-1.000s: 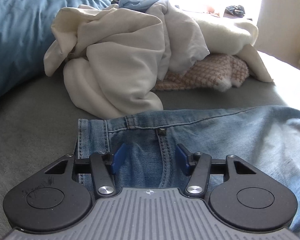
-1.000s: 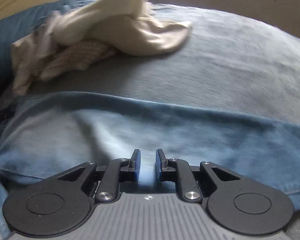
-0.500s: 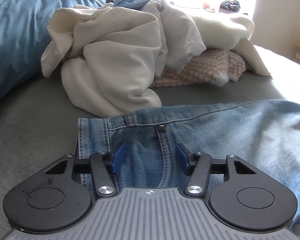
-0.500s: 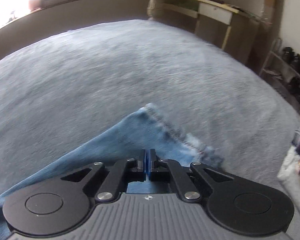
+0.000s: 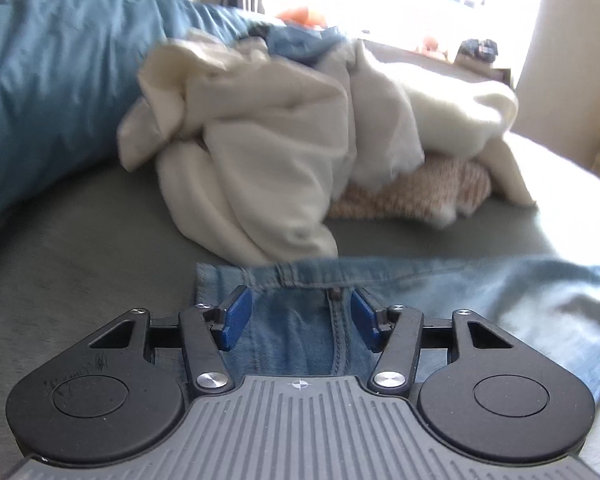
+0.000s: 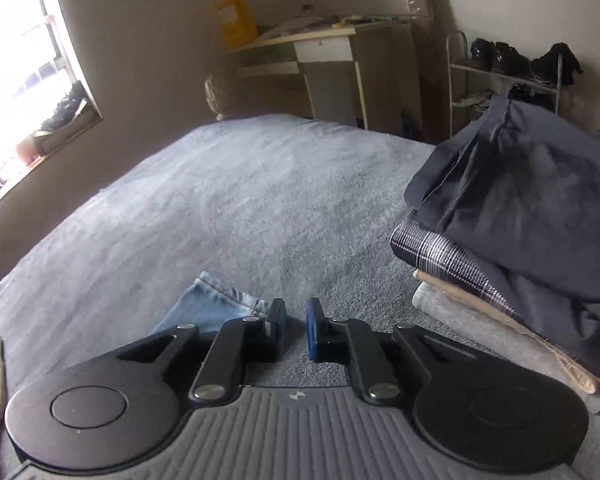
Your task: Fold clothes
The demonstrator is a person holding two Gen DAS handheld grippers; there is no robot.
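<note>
1. Since the earlier frames, the right gripper has swung away from the middle of the jeans to the leg hem, and the left view now sits a little higher over the waistband.
2. Its jaws are opening with nothing between them; the hem lies flat on the bed, just left of the fingers, apparently freshly let go.
3. Jaws of the left gripper stand half open astride the waistband near the rivet, pads not pressing the denim.
4. Laid full length across the bed, the jeans look smoothed out ready for a fold.
5. An unfolded heap of pale clothes waits beyond the waistband; a folded stack sits beside the hem, probably where the jeans will go.
</note>
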